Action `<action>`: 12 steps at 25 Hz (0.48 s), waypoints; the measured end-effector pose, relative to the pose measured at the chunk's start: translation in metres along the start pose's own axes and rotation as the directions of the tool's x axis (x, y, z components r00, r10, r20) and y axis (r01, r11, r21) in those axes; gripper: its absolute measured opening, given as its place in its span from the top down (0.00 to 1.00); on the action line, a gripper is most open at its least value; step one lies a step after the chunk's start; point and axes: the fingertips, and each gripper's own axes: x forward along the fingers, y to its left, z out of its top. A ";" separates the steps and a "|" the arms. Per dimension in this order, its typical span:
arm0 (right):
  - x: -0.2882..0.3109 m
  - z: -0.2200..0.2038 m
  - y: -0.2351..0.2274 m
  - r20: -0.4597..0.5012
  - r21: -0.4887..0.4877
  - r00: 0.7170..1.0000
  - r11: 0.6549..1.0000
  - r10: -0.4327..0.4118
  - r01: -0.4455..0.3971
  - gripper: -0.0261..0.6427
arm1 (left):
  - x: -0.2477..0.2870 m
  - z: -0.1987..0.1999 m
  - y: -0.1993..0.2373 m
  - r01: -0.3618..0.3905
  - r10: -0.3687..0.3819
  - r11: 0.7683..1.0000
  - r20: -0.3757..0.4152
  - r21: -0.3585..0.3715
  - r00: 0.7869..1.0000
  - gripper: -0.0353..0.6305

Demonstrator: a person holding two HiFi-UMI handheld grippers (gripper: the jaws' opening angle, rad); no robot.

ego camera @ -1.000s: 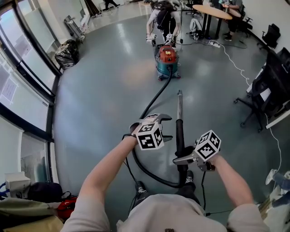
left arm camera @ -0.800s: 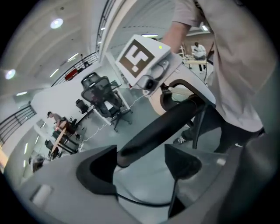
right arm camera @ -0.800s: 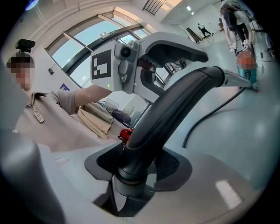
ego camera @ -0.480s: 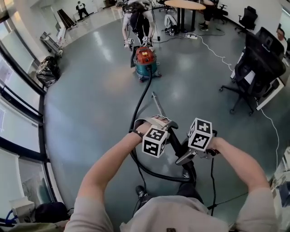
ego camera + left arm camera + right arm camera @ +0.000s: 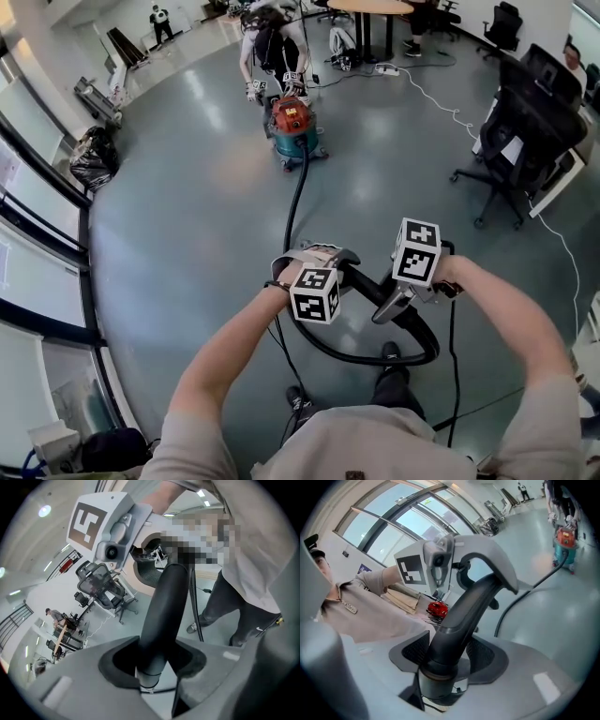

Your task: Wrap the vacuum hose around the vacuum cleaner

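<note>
Closest in, the left gripper (image 5: 151, 670) is clamped on the black hose (image 5: 165, 604), its pads pinching the stiff end section. The right gripper (image 5: 443, 660), at 3 o'clock of it, has the same section further along, at a pale collar. Its jaws stand fairly wide and have just been opening, though the pads look to touch the tube on both sides. Two grips set near together likely serve to steer the stiff end and gather slack before it goes to the machine. Below the hands, at 5 o'clock, the hose bends into a loop over the floor (image 5: 187, 234) by the person's shoes. From there it runs toward 12 o'clock to the vacuum cleaner (image 5: 292, 127), well apart, where another person (image 5: 272, 42) bends over it. No hose is wound on it yet. A second ago the stiff end pointed straight at the machine with a metal tube showing. Now it lies crosswise between the hands, the metal tube is out of sight, and the loop is rounder.
</note>
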 end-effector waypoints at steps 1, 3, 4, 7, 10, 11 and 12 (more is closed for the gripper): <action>-0.006 0.002 -0.005 0.013 0.000 0.999 0.999 -0.034 0.034 0.56 | 0.001 -0.004 -0.001 0.000 0.000 0.999 0.004 -0.036 1.000 0.70; -0.020 0.007 -0.015 0.050 -0.005 0.992 0.993 -0.118 0.119 0.56 | 0.001 -0.011 -0.001 0.000 0.002 0.992 0.017 -0.128 1.000 0.71; -0.027 0.009 -0.022 0.071 -0.011 0.984 0.986 -0.165 0.167 0.58 | 0.002 -0.015 0.000 -0.004 0.008 0.984 0.024 -0.179 1.000 0.71; -0.045 0.012 -0.043 0.116 -0.059 0.946 0.949 -0.301 0.309 0.58 | 0.007 -0.025 0.009 -0.024 0.037 0.947 0.034 -0.321 0.999 0.72; -0.064 0.008 -0.066 0.172 -0.113 0.893 0.892 -0.416 0.437 0.60 | 0.016 -0.025 0.021 -0.040 0.058 0.904 0.030 -0.426 0.998 0.72; -0.074 0.007 -0.075 0.204 -0.125 0.870 0.869 -0.449 0.478 0.59 | 0.021 -0.025 0.027 -0.050 0.068 0.888 0.024 -0.457 0.997 0.72; -0.085 0.007 -0.083 0.242 -0.134 0.845 0.847 -0.476 0.515 0.59 | 0.026 -0.024 0.033 -0.062 0.080 0.872 0.018 -0.486 0.997 0.72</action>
